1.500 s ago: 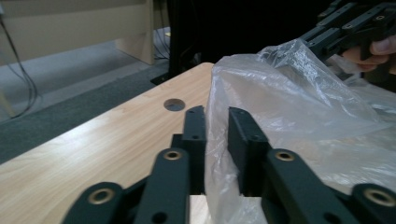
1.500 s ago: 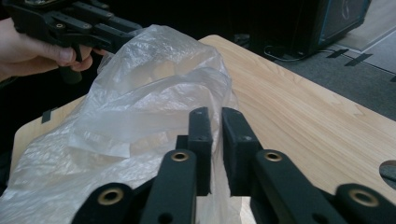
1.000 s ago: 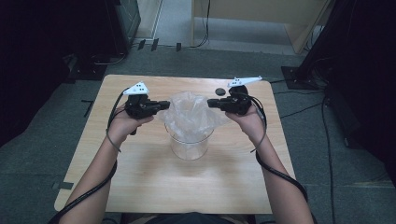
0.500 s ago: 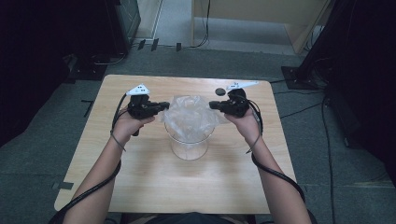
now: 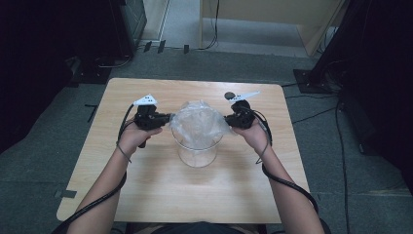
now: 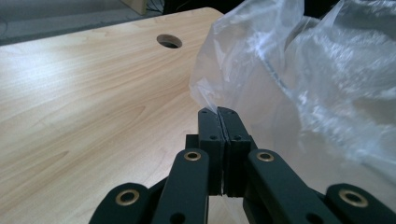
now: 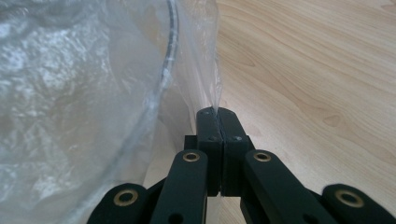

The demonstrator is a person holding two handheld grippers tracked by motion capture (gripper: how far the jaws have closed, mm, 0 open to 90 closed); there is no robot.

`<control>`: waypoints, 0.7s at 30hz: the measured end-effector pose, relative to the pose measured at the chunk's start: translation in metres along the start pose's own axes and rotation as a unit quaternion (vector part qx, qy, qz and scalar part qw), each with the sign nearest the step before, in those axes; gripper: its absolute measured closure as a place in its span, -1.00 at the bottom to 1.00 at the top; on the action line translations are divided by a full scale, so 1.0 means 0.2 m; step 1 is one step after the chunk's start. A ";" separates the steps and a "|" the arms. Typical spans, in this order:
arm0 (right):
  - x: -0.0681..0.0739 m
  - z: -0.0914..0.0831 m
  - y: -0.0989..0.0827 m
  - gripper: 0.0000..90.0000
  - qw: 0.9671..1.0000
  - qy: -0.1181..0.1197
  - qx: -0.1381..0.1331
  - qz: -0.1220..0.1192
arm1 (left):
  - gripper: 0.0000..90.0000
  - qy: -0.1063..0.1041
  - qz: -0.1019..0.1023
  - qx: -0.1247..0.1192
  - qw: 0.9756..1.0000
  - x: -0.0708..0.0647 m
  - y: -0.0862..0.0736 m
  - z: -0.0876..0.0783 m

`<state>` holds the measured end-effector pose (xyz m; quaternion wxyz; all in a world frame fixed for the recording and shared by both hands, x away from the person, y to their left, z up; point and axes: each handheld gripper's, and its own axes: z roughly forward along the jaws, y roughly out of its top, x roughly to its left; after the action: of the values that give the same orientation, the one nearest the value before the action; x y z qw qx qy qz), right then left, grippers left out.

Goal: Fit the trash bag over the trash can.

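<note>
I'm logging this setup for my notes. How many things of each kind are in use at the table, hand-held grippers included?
Hand-held gripper: 2, left and right
Plastic bag: 1
Glass container: 1
Table: 1
Total: 5

Lab: cabled floor (image 5: 311,105), equipment stands (image 5: 336,44)

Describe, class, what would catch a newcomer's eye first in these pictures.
At the middle of the light wooden table stands a clear glass jar with a crinkled transparent plastic bag draped over its mouth. On each side a black tool pinches the bag's edge: the left tool and the right tool, jaws shut on the film. A round hole marks the tabletop beyond the bag.
</note>
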<state>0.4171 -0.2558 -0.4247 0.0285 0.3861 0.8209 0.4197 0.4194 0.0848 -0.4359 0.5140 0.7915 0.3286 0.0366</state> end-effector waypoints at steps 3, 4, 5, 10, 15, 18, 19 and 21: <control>-0.01 0.01 -0.01 0.99 1.000 0.002 0.010 0.003 | 0.97 0.000 -0.003 0.011 1.000 0.00 -0.01 0.01; -0.01 0.01 -0.01 0.99 1.000 0.000 0.019 0.004 | 0.97 0.001 -0.005 0.012 1.000 0.00 -0.02 0.02; 0.00 0.02 -0.02 0.99 1.000 -0.006 0.026 0.000 | 0.96 0.000 -0.009 0.012 1.000 0.00 -0.02 0.02; -0.01 0.01 -0.02 0.80 1.000 -0.011 0.020 -0.003 | 0.80 0.008 -0.009 0.008 1.000 0.01 -0.02 0.01; -0.02 -0.06 -0.01 0.52 1.000 -0.004 -0.027 -0.005 | 0.60 0.017 0.006 -0.010 1.000 0.01 0.00 -0.03; -0.03 -0.09 0.00 0.38 0.999 -0.007 -0.040 -0.010 | 0.50 0.019 0.017 -0.019 0.999 0.01 0.02 -0.05; -0.03 -0.09 0.00 0.30 0.999 -0.008 -0.044 -0.011 | 0.47 0.022 0.018 -0.024 0.999 0.02 0.03 -0.07; -0.03 -0.12 0.01 0.18 0.998 -0.015 -0.054 -0.014 | 0.41 0.022 0.016 -0.034 0.999 0.02 0.04 -0.09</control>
<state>0.4137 -0.2748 -0.4104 0.0677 0.3792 0.8015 0.4574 0.4184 0.0999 -0.4220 0.5324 0.7779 0.3257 0.0733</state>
